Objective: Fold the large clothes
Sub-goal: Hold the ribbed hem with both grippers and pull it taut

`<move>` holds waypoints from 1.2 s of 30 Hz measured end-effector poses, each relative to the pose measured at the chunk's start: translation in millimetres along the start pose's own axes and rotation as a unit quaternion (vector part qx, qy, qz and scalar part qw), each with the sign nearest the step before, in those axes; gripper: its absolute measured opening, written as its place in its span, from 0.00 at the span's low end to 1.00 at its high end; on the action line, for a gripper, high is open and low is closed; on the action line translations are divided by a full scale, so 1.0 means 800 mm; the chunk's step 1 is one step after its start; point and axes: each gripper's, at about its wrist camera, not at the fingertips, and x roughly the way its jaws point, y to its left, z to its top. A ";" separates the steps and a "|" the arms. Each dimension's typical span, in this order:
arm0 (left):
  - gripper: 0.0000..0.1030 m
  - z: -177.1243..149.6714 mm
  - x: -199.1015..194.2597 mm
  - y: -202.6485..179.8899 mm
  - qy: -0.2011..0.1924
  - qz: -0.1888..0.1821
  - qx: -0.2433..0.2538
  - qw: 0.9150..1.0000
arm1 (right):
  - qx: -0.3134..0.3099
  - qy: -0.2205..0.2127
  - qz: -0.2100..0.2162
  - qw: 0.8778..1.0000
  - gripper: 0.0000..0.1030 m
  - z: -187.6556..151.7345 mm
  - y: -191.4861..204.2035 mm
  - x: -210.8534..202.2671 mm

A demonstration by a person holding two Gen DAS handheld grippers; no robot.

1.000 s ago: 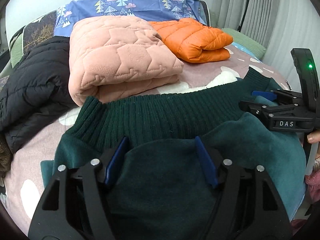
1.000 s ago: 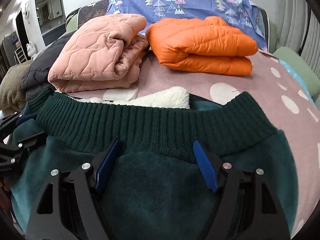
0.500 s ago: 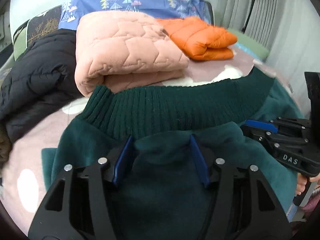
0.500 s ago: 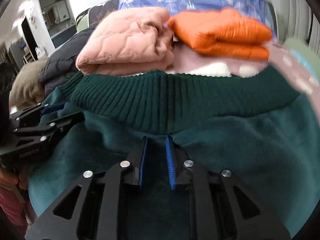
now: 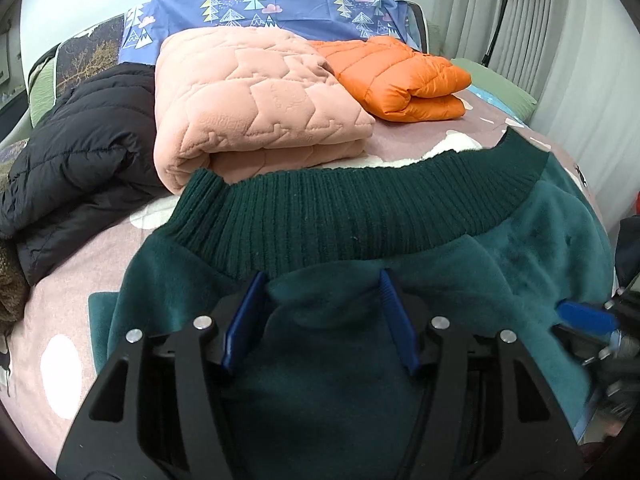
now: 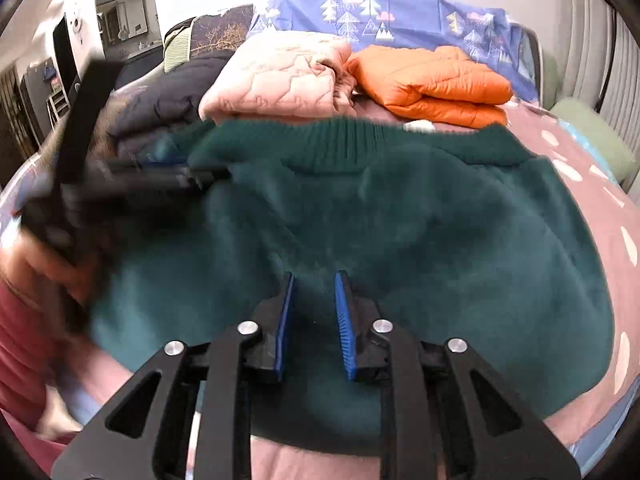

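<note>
A dark green fleece garment [image 5: 520,264] with a ribbed knit hem [image 5: 360,208] lies on the pink dotted bed; it also shows in the right wrist view [image 6: 440,220]. My left gripper [image 5: 320,284] hangs over its near part, jaws open with a raised fold of fleece between them. My right gripper [image 6: 314,280] is above the fleece with its jaws a narrow gap apart and nothing clearly pinched. The right gripper appears blurred at the right edge of the left wrist view [image 5: 588,320]. The left gripper appears blurred at the left of the right wrist view [image 6: 120,176].
Behind the garment lie a folded pink quilted blanket [image 5: 256,100], a folded orange puffer jacket [image 5: 400,76] and a black puffer jacket [image 5: 76,152]. A blue tree-print pillow [image 5: 280,4] stands at the headboard. Curtains hang at the right. The bed sheet [image 6: 600,208] is bare at right.
Both grippers have pulled back toward the near edge, away from the ribbed hem. The right gripper closed to a narrow gap and then opened slightly. The left gripper narrowed a little.
</note>
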 end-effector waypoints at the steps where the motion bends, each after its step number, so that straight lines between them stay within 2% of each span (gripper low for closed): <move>1: 0.59 0.000 0.000 -0.001 -0.001 0.003 0.002 1.000 | -0.005 0.005 -0.007 1.000 0.22 0.005 0.004 -0.002; 4: 0.59 -0.001 -0.001 0.003 -0.001 -0.001 -0.001 1.000 | 0.022 0.010 0.024 0.999 0.22 0.023 -0.009 -0.023; 6: 0.59 -0.002 -0.003 0.002 -0.003 0.001 0.001 1.000 | 0.034 -0.015 0.060 0.997 0.22 0.023 -0.012 -0.053; 7: 0.59 -0.003 -0.003 0.001 -0.005 0.003 0.002 1.000 | 0.026 -0.007 0.053 0.998 0.22 0.015 -0.008 -0.051; 8: 0.59 -0.003 -0.003 0.001 -0.006 0.003 0.002 1.000 | 0.022 0.024 0.047 0.998 0.24 0.002 -0.006 -0.032; 9: 0.59 -0.003 -0.003 0.001 -0.007 0.002 0.001 1.000 | 0.024 0.036 0.050 0.998 0.25 -0.020 -0.006 -0.007; 10: 0.59 -0.003 -0.003 0.001 -0.008 0.000 0.000 1.000 | 0.002 0.005 0.035 0.999 0.24 -0.032 0.001 -0.008; 11: 0.59 -0.004 -0.003 0.000 -0.010 0.002 0.002 1.000 | -0.025 -0.001 0.017 1.000 0.24 -0.030 0.011 -0.016; 12: 0.59 -0.004 -0.003 -0.001 -0.011 0.003 0.003 1.000 | -0.039 0.002 0.008 0.999 0.25 -0.024 0.016 -0.021; 14: 0.59 -0.004 -0.003 0.000 -0.010 0.002 0.002 1.000 | -0.033 0.005 0.019 0.999 0.25 -0.004 0.011 -0.034; 16: 0.59 -0.003 -0.004 0.001 -0.010 0.001 0.000 1.000 | -0.014 -0.017 0.030 0.999 0.27 0.026 -0.006 -0.047; 18: 0.59 -0.003 -0.005 0.000 -0.012 0.002 0.000 1.000 | -0.015 -0.045 0.008 0.999 0.34 0.060 -0.015 -0.049; 20: 0.59 -0.004 -0.005 0.000 -0.013 0.003 -0.001 1.000 | -0.008 -0.053 -0.014 0.998 0.34 0.084 -0.024 -0.037; 21: 0.60 -0.003 -0.006 0.000 -0.012 0.004 -0.001 1.000 | 0.008 -0.042 -0.015 0.999 0.34 0.101 -0.033 -0.021; 23: 0.60 -0.003 -0.006 -0.001 -0.012 0.006 0.001 1.000 | 0.037 -0.024 0.018 0.999 0.34 0.120 -0.043 0.001; 25: 0.60 -0.003 -0.007 0.001 -0.012 0.005 0.001 1.000 | 0.073 0.017 0.059 0.995 0.37 0.136 -0.060 0.043; 26: 0.60 -0.003 -0.006 0.000 -0.012 0.004 0.000 1.000 | 0.082 0.038 0.063 0.994 0.41 0.137 -0.063 0.064; 27: 0.60 -0.003 -0.006 0.001 -0.013 0.002 0.000 1.000 | 0.083 0.077 0.063 0.992 0.45 0.130 -0.065 0.102; 28: 0.60 -0.004 -0.005 0.001 -0.013 0.002 -0.001 1.000 | 0.082 0.078 0.058 0.992 0.46 0.122 -0.065 0.125; 32: 0.61 -0.005 -0.004 0.000 -0.015 0.000 0.001 1.000 | 0.050 0.063 0.019 0.997 0.46 0.120 -0.047 0.122; 36: 0.61 -0.005 -0.006 0.001 -0.016 -0.005 -0.004 1.000 | 0.055 0.060 0.025 0.996 0.46 0.116 -0.049 0.119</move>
